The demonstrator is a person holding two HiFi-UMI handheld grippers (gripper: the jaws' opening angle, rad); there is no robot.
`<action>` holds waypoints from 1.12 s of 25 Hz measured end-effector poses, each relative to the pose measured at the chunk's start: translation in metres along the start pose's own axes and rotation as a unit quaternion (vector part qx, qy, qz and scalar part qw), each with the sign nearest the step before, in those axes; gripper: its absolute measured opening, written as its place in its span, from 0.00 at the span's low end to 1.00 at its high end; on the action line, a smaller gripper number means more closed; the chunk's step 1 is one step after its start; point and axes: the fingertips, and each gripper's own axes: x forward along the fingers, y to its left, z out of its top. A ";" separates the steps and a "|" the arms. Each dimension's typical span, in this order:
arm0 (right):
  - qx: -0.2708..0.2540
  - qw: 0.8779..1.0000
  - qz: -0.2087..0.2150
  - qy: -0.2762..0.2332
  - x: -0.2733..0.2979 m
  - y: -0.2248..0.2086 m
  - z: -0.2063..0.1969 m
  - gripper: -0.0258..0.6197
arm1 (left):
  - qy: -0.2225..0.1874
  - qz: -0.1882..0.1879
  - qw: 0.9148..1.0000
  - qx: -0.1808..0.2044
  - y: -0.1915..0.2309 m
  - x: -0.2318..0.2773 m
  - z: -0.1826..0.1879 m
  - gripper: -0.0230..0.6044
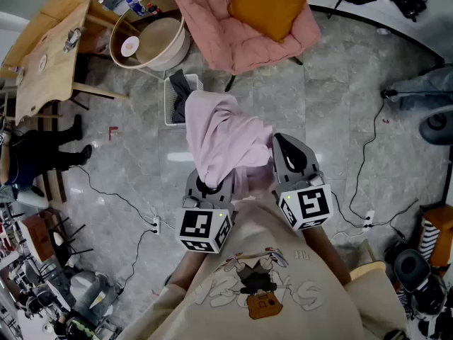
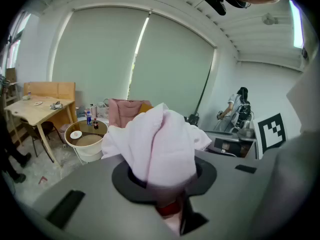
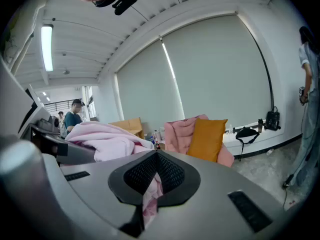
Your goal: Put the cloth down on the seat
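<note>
Ahead of us the pink quilted seat (image 1: pixel 233 37) carries an orange cushion (image 1: pixel 272 2). A round white side table (image 1: pixel 170 52) stands at its left edge, and a white basket (image 1: pixel 170 108) sits on the floor before it. Our left gripper (image 1: pixel 209 184) and right gripper (image 1: pixel 287 158) both clamp, jaws narrow, the bunched pale pink cloth (image 1: pixel 223 137), held short of the seat.

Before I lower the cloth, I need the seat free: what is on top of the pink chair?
An orange cushion lies on the pink chair, covering part of it. Whatever lies under the cushion is hidden. Nothing else shows on it.
</note>
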 end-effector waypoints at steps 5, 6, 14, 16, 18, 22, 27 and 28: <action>-0.024 1.000 -0.011 -0.008 -0.053 0.077 -0.004 0.07 | 0.008 -0.027 1.000 -0.003 -0.004 -0.080 -0.049 0.18; -0.019 1.000 -0.010 -0.009 -0.061 0.098 -0.008 0.07 | 0.009 -0.032 0.999 0.001 -0.001 -0.097 -0.059 0.18; -0.037 0.995 -0.072 -0.053 -0.106 0.222 -0.022 0.07 | 0.022 -0.063 0.998 0.016 0.042 -0.193 -0.119 0.18; -0.030 0.995 -0.085 -0.047 -0.116 0.218 -0.030 0.07 | 0.024 -0.057 0.998 0.004 0.045 -0.203 -0.128 0.18; -0.009 0.995 -0.093 -0.038 -0.121 0.209 -0.042 0.07 | 0.023 -0.051 0.998 0.006 0.046 -0.205 -0.130 0.18; 0.028 0.995 -0.090 -0.021 -0.118 0.178 -0.049 0.07 | 0.006 -0.043 0.999 0.008 0.038 -0.189 -0.104 0.18; 0.066 0.994 -0.082 -0.013 -0.120 0.131 -0.038 0.07 | -0.010 -0.038 0.999 0.020 0.005 -0.170 -0.061 0.18; 0.072 0.994 -0.078 -0.016 -0.121 0.122 -0.035 0.07 | -0.011 -0.035 0.999 0.020 -0.001 -0.166 -0.056 0.18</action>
